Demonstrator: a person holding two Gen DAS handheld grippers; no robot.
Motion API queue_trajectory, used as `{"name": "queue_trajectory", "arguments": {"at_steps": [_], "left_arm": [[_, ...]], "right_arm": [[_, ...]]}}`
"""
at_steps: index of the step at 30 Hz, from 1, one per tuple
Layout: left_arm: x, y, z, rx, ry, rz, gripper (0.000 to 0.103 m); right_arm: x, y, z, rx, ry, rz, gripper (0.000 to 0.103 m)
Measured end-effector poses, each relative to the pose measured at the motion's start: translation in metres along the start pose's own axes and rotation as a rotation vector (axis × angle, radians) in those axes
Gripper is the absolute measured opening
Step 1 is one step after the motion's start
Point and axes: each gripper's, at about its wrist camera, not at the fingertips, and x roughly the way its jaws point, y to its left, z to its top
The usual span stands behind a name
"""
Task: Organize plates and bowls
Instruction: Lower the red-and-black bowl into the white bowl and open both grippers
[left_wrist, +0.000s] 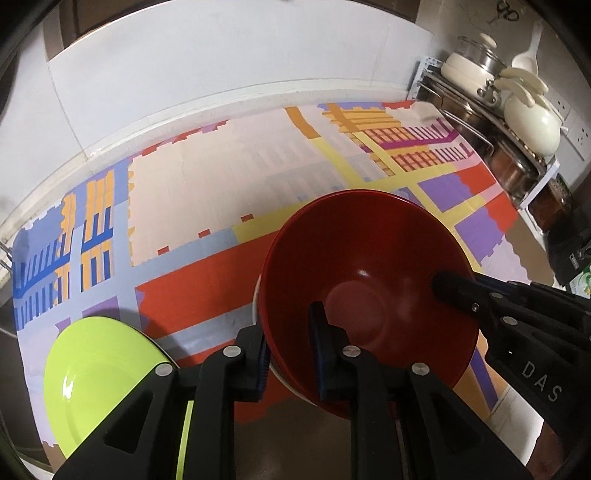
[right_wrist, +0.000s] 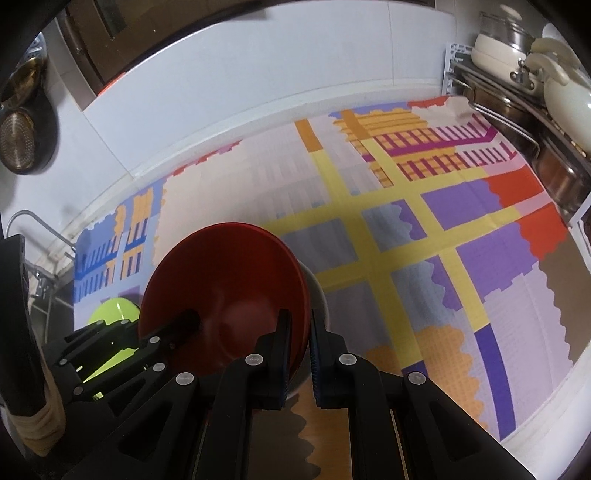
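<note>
While both grippers share one load: the red bowl (left_wrist: 365, 273) hangs between them above the patterned mat (left_wrist: 207, 206)
Bowl stack: a pale bowl (right_wrist: 317, 295) seems nested under the red one, only its edge showing
Left gripper (left_wrist: 290, 350): jaws straddle the bowl's near-left rim, one pad inside, one outside; narrow gap, though whether the pads press I cannot tell
Right gripper (right_wrist: 299, 356): jaws drawn almost together, pinching the opposite rim
Key relation: each gripper sits on its own side of the rim, bowl mouth tilted toward the cameras
Green plate (left_wrist: 99, 373): flat on the mat, left of the bowl, nearer the left hand
Likely next: lowering the stack onto the mat, probably
</note>
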Motion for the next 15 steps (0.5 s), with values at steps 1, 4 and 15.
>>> {"name": "queue_trajectory", "arguments": {"at_steps": [1, 4, 15], "left_arm": [[0.001, -0.002, 0.0, 0.007, -0.002, 0.007, 0.021], [0.003, -0.006, -0.001, 0.033, -0.006, 0.031, 0.022], [0.007, -0.012, -0.002, 0.063, 0.02, 0.02, 0.039]], "right_arm": [[0.001, -0.001, 0.0, -0.001, 0.002, 0.003, 0.011], [0.005, -0.005, -0.001, -0.002, 0.005, 0.012, 0.011], [0.012, -0.009, -0.005, -0.017, 0.028, 0.024, 0.012]]}}
